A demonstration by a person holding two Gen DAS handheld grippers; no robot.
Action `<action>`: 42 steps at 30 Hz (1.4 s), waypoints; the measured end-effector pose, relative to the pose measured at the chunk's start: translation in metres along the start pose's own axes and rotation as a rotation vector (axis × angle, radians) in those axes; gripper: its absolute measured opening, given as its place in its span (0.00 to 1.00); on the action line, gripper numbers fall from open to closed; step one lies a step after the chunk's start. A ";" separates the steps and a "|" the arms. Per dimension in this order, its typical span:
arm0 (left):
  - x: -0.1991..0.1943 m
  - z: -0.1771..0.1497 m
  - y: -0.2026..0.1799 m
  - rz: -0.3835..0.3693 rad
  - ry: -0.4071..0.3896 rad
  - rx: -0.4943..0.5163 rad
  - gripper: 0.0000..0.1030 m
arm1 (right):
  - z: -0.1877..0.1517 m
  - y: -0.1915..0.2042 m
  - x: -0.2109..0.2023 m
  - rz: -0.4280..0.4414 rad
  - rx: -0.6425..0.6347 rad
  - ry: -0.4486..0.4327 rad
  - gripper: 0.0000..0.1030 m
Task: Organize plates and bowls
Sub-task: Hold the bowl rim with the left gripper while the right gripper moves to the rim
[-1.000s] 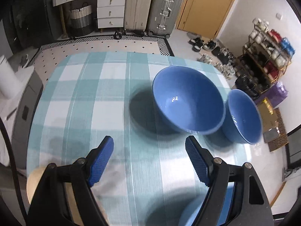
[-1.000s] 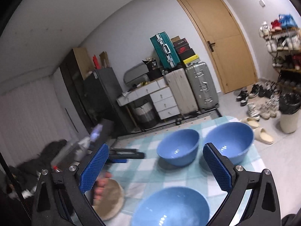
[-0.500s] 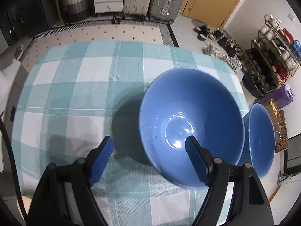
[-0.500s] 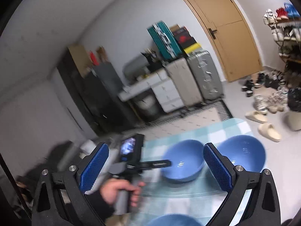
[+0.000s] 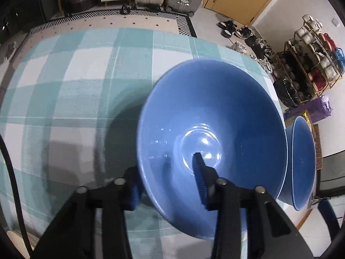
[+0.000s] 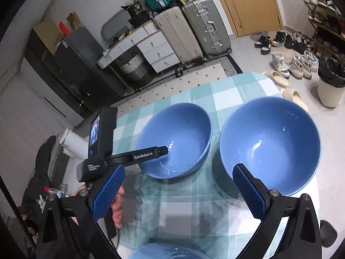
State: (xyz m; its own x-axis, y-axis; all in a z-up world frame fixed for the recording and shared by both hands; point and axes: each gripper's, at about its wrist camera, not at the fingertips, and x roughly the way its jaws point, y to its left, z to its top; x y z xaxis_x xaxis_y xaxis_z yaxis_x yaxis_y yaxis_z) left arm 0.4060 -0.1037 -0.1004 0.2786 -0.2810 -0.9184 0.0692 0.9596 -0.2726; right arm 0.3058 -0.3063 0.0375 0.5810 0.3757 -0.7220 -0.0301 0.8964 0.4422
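We see three glossy blue bowls on a teal-and-white checked cloth (image 6: 217, 202). The left bowl (image 5: 213, 129) has a deep flared wall and a round, shiny bottom; it sits right at the tip of our left gripper (image 5: 166, 185). That gripper's jaws have just been closing, and the bowl's near wall stands between them: one blue ribbed pad lies inside the bowl, reaching to its bottom, the other is outside under the rim, and they seem to pinch the wall, though the outer pad is mostly hidden. The right bowl (image 6: 269, 144) sits just ahead of our right gripper (image 6: 176, 192), by its right finger, apart from the left bowl. The right gripper's jaws are spread wide with only cloth between them. A third bowl (image 6: 163, 251) shows its rim below that gripper, at the frame edge. From the right wrist view, the left gripper's finger reads "GenRobot.AI"; smaller print on its body is too small to read.
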 end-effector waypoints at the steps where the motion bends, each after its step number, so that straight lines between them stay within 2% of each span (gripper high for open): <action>1: 0.000 -0.001 -0.002 0.000 -0.004 0.017 0.33 | -0.003 -0.003 0.003 0.005 0.010 0.007 0.99; 4: -0.002 -0.002 -0.005 0.018 -0.028 0.057 0.29 | -0.005 -0.009 0.004 0.006 0.012 0.022 0.99; 6: -0.003 -0.002 -0.001 0.012 -0.025 0.047 0.22 | -0.006 -0.009 0.006 0.000 0.001 0.016 0.99; 9: 0.000 -0.002 0.003 0.010 0.000 0.043 0.13 | -0.008 -0.010 0.007 -0.003 -0.007 0.020 0.99; 14: 0.002 -0.007 0.011 0.037 0.033 0.054 0.07 | -0.008 -0.009 0.005 0.010 0.000 0.027 0.99; 24: -0.009 -0.020 0.026 0.062 0.068 0.057 0.06 | -0.006 -0.001 0.012 0.004 -0.024 0.048 0.99; 29: -0.018 -0.039 0.033 0.097 0.081 0.113 0.06 | -0.005 0.003 0.015 0.013 -0.049 0.068 0.99; 33: -0.026 -0.055 0.041 0.088 0.109 0.141 0.07 | -0.002 0.007 0.018 0.034 -0.066 0.082 0.99; 37: -0.035 -0.069 0.048 0.079 0.119 0.155 0.07 | 0.000 0.008 0.029 0.059 -0.038 0.119 0.99; 42: -0.043 -0.078 0.056 0.058 0.120 0.151 0.07 | 0.000 0.014 0.057 0.005 -0.048 0.201 0.99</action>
State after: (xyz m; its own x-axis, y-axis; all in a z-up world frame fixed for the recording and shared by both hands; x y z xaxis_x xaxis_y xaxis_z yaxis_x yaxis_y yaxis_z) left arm 0.3235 -0.0385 -0.0982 0.1703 -0.2159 -0.9615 0.2016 0.9627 -0.1804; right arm 0.3384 -0.2724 0.0030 0.4073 0.4152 -0.8134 -0.0738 0.9027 0.4238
